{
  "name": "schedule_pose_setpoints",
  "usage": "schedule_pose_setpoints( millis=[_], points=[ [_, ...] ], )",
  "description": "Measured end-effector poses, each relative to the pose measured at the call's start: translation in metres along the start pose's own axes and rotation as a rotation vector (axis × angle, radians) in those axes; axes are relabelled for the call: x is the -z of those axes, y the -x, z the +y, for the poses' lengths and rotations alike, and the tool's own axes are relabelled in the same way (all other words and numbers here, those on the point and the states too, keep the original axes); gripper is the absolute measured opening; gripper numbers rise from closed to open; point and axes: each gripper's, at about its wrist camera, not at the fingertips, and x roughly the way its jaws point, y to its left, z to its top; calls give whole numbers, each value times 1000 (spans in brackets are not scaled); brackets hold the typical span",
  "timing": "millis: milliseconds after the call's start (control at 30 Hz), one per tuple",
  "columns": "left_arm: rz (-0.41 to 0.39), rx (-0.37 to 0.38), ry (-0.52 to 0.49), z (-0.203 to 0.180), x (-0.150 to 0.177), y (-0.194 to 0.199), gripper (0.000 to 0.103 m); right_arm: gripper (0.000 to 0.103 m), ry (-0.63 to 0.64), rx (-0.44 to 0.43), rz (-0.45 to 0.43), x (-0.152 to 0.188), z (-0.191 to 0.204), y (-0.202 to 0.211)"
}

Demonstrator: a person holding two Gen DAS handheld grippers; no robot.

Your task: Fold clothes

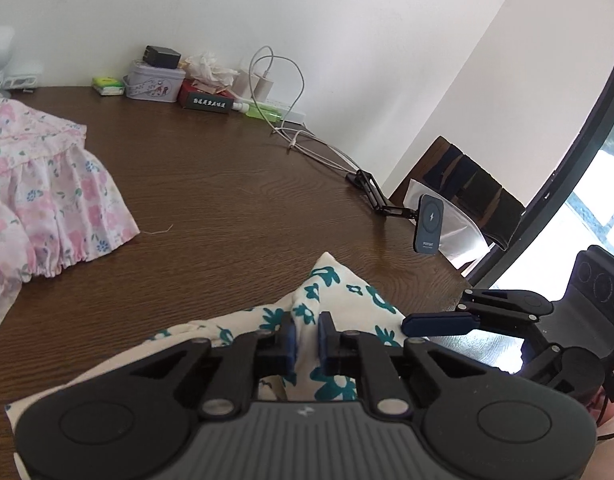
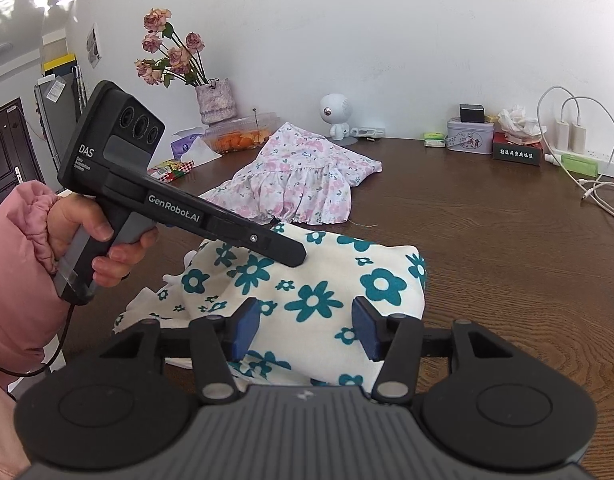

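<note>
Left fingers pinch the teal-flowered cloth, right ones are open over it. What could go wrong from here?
1. The left gripper pinches only a small ridge of the teal-flowered garment; a pull might slip it free.
2. The right gripper is open above bunched cloth, so closing may catch several layers and spoil the fold.
3. The pink floral dress lies close by; dragging could snag it.

Cream teal-flowered garment (image 2: 327,276) — bunched, on table

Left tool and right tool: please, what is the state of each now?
Left tool: closed on a fold of the teal-flowered cloth.
Right tool: open, holding nothing, above the same cloth.
</note>
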Motion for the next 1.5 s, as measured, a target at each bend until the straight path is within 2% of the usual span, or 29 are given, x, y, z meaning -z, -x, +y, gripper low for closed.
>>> schedule_pose_setpoints(
  millis=[67,133,167,200,233,333,367,433,467,667,700,967,1067,1167,1267,1300,1333,1367,1400,1433,1500],
  points=[
    [-38,-13,-14,-6,0,7,16,52,5,4,-3,-2,0,2],
    [-76,-26,-29,-12,-1,14,37,52,9,8,-6,-4,0,3],
    [-95,-33,-36,-15,-1,18,59,52,14,11,-8,-5,0,5],
    [-114,-40,-43,-18,-1,21,68,52,21,17,-12,-6,0,7],
    [-133,-46,-51,-21,-2,25,68,52,29,24,-14,-8,0,9],
    [-190,-66,-72,-30,-2,36,60,52,50,38,-1,-11,-4,8],
    [-209,-73,-80,-33,-2,39,49,52,54,42,6,-12,-5,6],
    [-185,-109,-126,-42,8,31,31,52,62,43,18,-12,-6,0],
    [-173,-128,-149,-47,13,28,28,52,66,46,23,-11,-6,-3],
    [-101,-236,-287,-74,42,5,25,52,101,57,54,-2,-7,-14],
    [-95,-250,-283,-71,47,3,25,52,108,57,59,0,-6,-15],
    [-73,-271,-245,-58,58,-9,25,52,133,60,82,16,-5,-29],
    [-100,-264,-253,-64,55,0,25,52,137,59,75,14,-4,-25],
    [-124,-256,-272,-74,54,9,38,52,120,41,42,3,-7,-11],
    [-140,-245,-312,-90,57,19,36,51,115,24,24,-16,-14,-7],
    [-123,-253,-329,-94,59,16,35,50,113,19,18,-22,-17,-6],
    [-105,-261,-346,-98,61,14,31,44,112,13,13,-28,-19,-5],
    [-88,-269,-363,-102,63,12,20,34,112,7,22,-32,-21,-9],
    [-64,-285,-374,-104,66,7,15,28,114,-1,48,-34,-24,-19],
    [-50,-294,-377,-103,69,4,15,21,116,-9,74,-36,-26,-29],
    [-33,-307,-365,-99,74,-1,14,17,126,-7,114,-35,-28,-47]
  ],
)
